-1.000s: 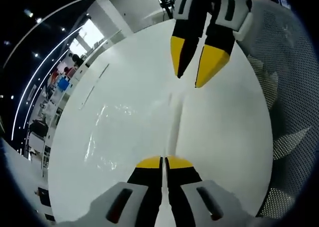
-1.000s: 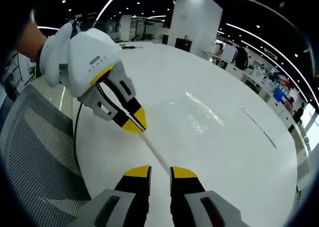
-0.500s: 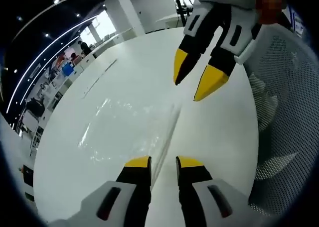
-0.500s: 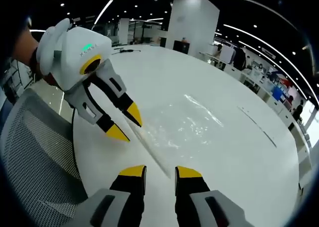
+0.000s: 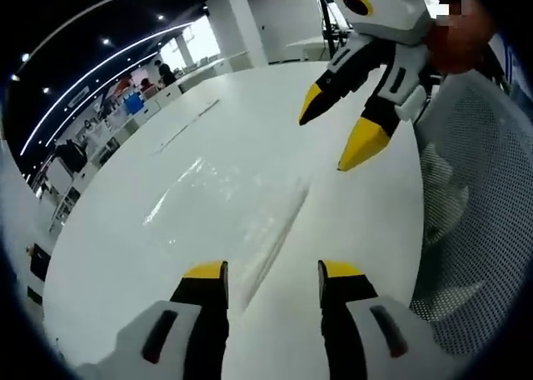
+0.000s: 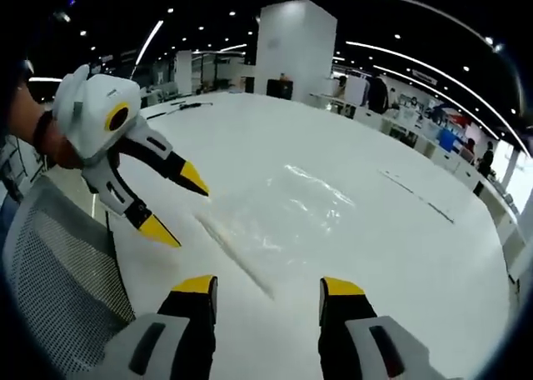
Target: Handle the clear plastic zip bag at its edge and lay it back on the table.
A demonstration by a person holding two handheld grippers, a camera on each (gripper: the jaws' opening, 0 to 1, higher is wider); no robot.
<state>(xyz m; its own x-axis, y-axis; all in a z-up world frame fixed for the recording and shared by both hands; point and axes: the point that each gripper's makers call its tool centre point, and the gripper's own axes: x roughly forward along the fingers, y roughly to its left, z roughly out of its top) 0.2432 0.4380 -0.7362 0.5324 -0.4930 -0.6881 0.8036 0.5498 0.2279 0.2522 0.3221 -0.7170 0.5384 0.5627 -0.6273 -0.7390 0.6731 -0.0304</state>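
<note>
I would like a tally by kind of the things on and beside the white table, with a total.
Clear plastic zip bag, lying flat on the table: 1
Handheld tool, left and right, both open above the table: 2
Mesh chair beside the table: 1
Total: 4

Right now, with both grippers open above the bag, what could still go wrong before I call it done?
The zip bag is clear on a white table, so its edges are hard to see; either gripper could snag it while moving away. Its zip edge runs toward the gap of the open left gripper, so a low forward move might catch it. The right gripper hangs open near that same strip. The film looks wrinkled, perhaps not fully flat.
</note>
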